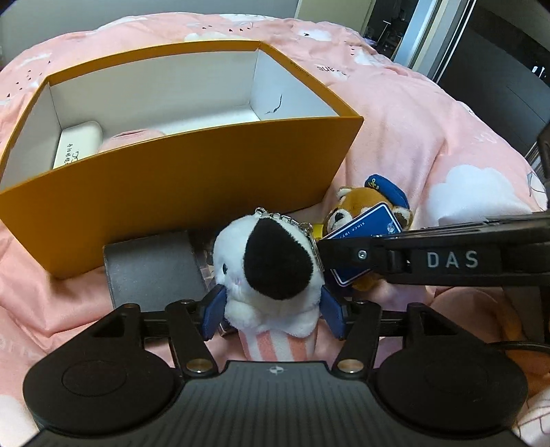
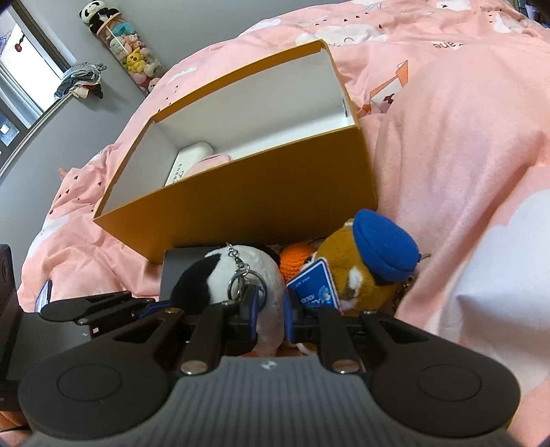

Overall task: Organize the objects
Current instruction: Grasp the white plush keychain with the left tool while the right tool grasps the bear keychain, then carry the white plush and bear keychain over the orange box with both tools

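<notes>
Both the left gripper [image 1: 271, 309] and the right gripper [image 2: 271, 318] are matte black, with ribbed bodies, round side discs, silver pivot screws and blue pads; the right gripper's side reads "DAS" in white.

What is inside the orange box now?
Inside the orange box, a white case with printed text lies beside something pink. The near wall covers their lower parts and some of the floor.

A bed [image 1: 429, 113] under a pink quilt [image 2: 447, 144] printed with white clouds filled most of both views. In the upper left of the right wrist view stood a grey wall [image 2: 165, 31], a bright window [image 2: 24, 65] and a clear tube of plush toys [image 2: 127, 51]. A dark doorway [image 1: 388, 31] showed at the upper right of the left wrist view.
</notes>
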{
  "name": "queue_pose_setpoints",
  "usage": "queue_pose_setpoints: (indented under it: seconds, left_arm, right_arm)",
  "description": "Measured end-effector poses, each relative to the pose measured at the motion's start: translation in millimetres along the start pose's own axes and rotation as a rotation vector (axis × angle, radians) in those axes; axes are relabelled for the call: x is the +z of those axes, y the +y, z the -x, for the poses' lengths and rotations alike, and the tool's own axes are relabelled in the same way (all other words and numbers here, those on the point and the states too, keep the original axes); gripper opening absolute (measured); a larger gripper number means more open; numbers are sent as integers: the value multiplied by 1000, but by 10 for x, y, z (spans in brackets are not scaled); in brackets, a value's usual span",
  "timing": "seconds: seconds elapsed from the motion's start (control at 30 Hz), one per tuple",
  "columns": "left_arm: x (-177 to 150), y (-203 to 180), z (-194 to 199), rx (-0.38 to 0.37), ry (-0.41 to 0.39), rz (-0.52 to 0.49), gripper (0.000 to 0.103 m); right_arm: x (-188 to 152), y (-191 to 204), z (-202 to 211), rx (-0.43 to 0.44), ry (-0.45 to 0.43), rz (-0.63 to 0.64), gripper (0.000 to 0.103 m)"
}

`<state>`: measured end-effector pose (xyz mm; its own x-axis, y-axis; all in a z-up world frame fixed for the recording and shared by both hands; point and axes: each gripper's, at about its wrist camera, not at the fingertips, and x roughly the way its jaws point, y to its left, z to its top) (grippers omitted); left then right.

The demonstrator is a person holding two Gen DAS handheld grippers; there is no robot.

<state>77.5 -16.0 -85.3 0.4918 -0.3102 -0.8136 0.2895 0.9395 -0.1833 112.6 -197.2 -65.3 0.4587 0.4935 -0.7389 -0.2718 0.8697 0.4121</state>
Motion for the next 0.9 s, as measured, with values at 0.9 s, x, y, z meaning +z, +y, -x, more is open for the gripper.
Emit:
queue_pose_setpoints:
  seconds: [0.9]
  left_arm:
    - [51,45,181,158,-11,19,68]
  right_arm:
    - [-122,31,-125,-266,-55,117,55]
